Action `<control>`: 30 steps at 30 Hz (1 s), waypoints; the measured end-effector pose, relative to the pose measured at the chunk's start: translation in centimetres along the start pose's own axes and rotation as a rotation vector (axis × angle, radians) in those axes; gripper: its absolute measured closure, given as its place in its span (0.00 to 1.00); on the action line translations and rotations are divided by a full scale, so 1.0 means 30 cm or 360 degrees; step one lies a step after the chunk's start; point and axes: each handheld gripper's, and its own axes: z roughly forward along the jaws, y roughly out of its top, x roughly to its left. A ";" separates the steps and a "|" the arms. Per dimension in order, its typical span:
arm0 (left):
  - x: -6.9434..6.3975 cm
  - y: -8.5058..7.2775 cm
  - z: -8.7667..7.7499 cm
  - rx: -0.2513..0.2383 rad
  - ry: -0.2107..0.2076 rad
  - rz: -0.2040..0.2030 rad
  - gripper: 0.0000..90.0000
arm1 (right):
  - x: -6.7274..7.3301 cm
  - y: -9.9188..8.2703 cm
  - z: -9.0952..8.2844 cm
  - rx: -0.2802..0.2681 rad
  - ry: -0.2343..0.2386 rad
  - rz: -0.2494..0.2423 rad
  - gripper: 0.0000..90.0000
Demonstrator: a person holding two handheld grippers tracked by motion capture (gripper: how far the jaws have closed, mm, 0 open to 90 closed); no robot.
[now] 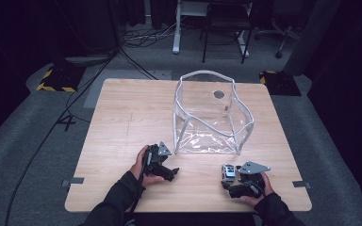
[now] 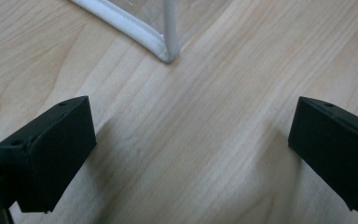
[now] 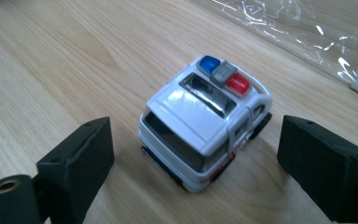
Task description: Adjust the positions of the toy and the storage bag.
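Note:
A white toy police car with blue and red roof lights stands on the wooden table, also seen near the front right as the toy police car. My right gripper is open, its jaws wide on either side of the car without touching it; in the high view the right gripper sits just behind the car. My left gripper is open over bare wood, and as the left gripper it lies at the front left. A clear plastic bag with white piping stands open mid-table.
A lower corner of the clear bag lies just ahead of the left gripper's jaws. The bag's crinkled wall is beyond the car. The wooden table has bare room at the left. Tape tabs mark the front edges.

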 end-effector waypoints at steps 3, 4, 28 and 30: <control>0.009 0.024 0.019 -0.0053 0.0030 -0.0014 0.11 | 0.001 0.013 0.014 0.0002 -0.0015 0.0025 0.11; 0.009 0.024 0.019 -0.0053 0.0030 -0.0014 0.14 | 0.001 0.013 0.014 0.0002 -0.0015 0.0025 0.11; 0.012 0.062 0.034 -0.0277 0.0058 -0.0004 0.96 | -0.004 0.008 0.011 -0.0007 0.0002 0.0009 0.12; 0.015 0.061 0.032 -0.0272 0.0049 -0.0006 0.97 | -0.005 0.008 0.012 -0.0009 0.0002 0.0004 0.12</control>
